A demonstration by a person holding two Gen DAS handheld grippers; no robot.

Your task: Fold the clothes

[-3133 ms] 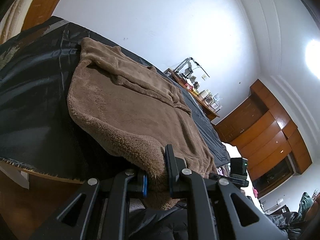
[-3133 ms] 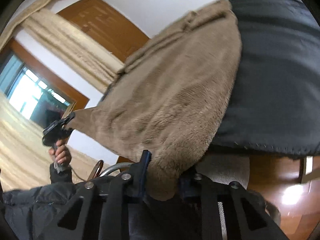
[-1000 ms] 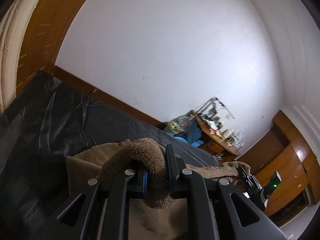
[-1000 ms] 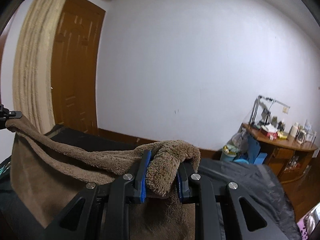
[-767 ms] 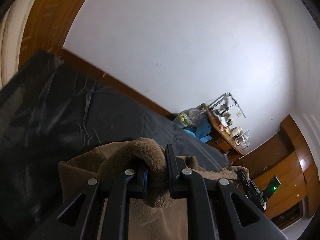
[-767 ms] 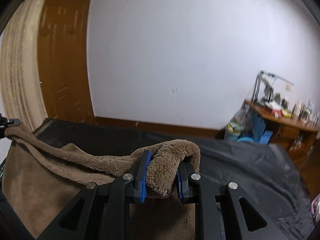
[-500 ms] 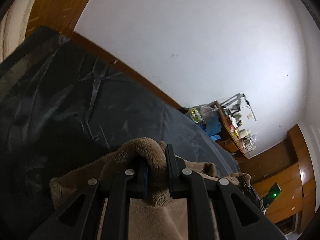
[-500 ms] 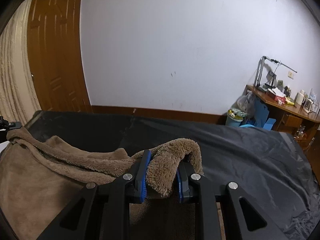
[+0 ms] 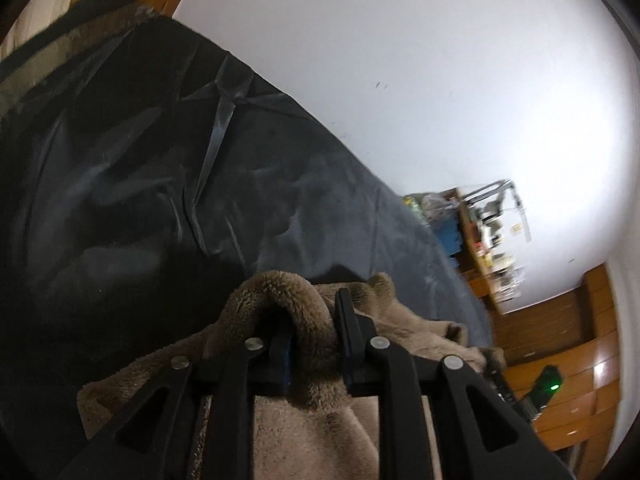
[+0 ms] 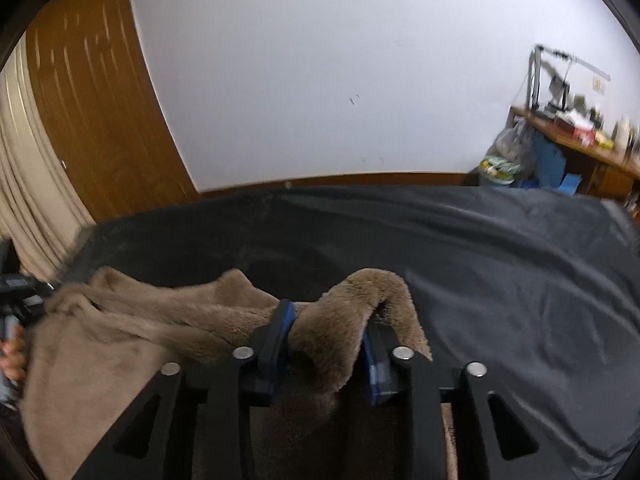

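Observation:
A brown fleece garment (image 9: 304,432) (image 10: 120,340) lies on a bed covered with a black sheet (image 9: 140,200) (image 10: 500,260). My left gripper (image 9: 314,320) sits low over it. Its jaws are opening, and a rolled fold of fleece still fills the narrow gap and touches both pads. The jaws of my right gripper (image 10: 326,320) are opening too and stand wider. A fleece corner drapes loosely between them, with a dark gap at the right pad. The left-hand tool (image 10: 16,292) and a hand (image 10: 10,356) show at the left edge of the right wrist view.
A cluttered wooden desk (image 10: 572,132) (image 9: 488,240) stands past the bed's far right corner. A wooden door (image 10: 92,120) and a beige curtain (image 10: 24,184) are at the left, with a white wall behind. Wooden cabinets (image 9: 568,360) are at the right.
Both grippers came down toward the bed and carried the fleece edge forward onto the garment. Both pairs of jaws widened, the right far more than the left.

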